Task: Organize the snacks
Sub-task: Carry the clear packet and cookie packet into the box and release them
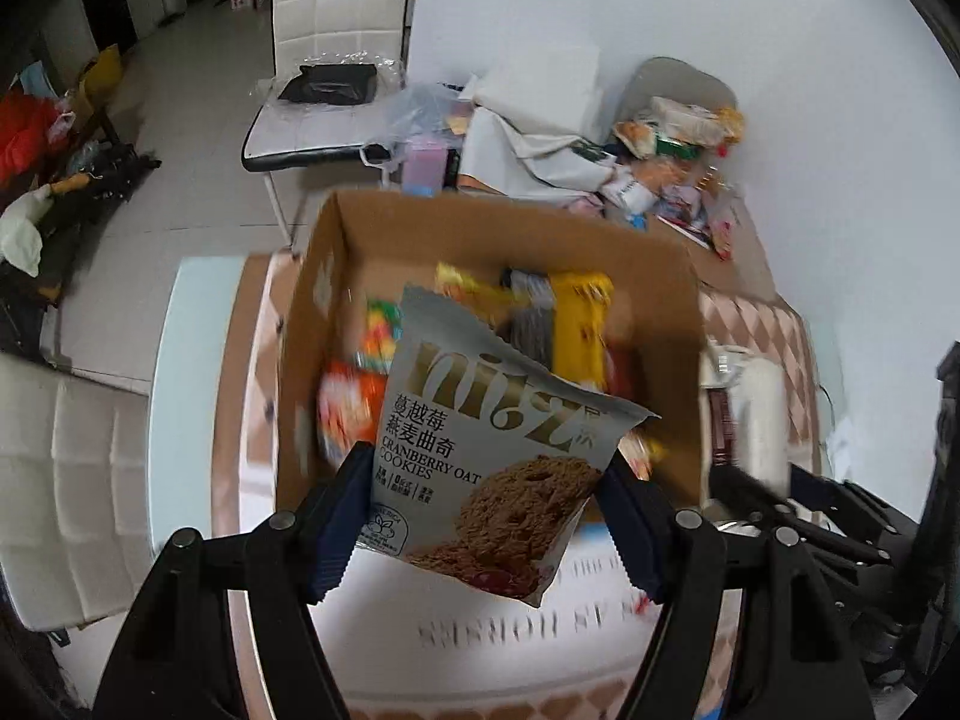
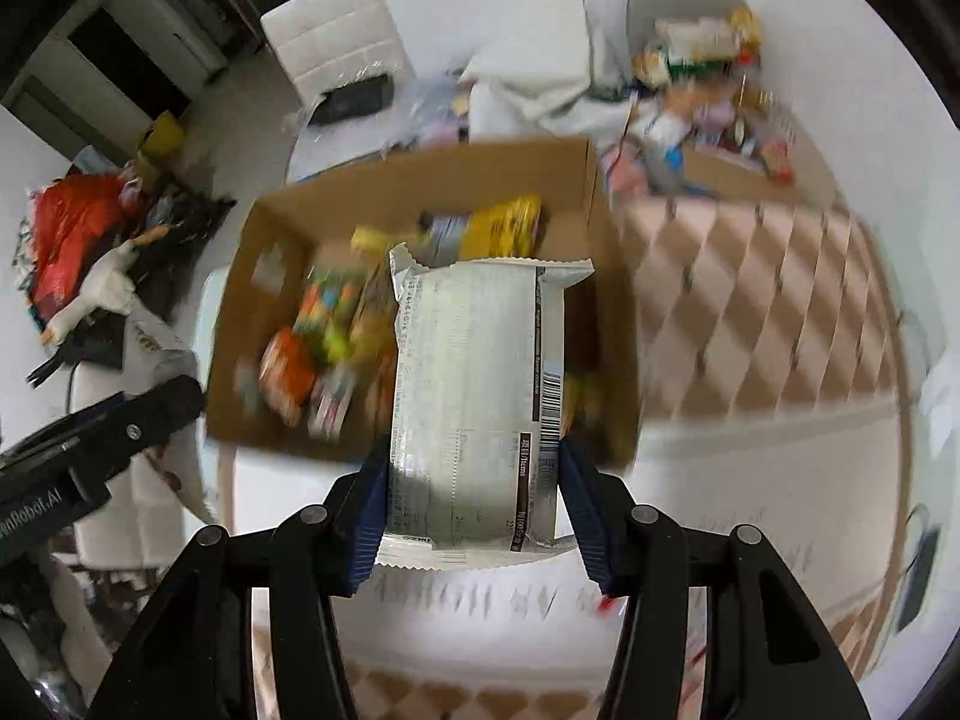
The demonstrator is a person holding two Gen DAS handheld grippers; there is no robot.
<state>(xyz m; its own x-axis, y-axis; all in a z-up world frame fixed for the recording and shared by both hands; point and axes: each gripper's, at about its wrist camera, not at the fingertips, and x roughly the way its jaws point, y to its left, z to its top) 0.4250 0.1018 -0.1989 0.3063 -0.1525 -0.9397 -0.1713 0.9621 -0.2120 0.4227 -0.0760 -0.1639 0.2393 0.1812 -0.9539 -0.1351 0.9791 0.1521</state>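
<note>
My left gripper (image 1: 483, 516) is shut on a silver cranberry oat cookie packet (image 1: 480, 438) and holds it tilted just in front of an open cardboard box (image 1: 504, 228). The box holds several snack packs, yellow, orange and multicoloured. My right gripper (image 2: 474, 510) is shut on a white snack packet (image 2: 474, 396), back side up with a barcode, above the near edge of the same box (image 2: 420, 174). The right gripper's packet also shows at the right of the left wrist view (image 1: 759, 414). The left gripper body shows in the right wrist view (image 2: 90, 450).
The box stands on a table with a pink diamond-pattern cloth (image 2: 750, 300). A heap of loose snacks (image 1: 678, 162) and a white bag (image 1: 540, 120) lie behind the box. A white chair (image 1: 336, 60) stands beyond the table. Clutter lies on the floor at left (image 2: 90, 252).
</note>
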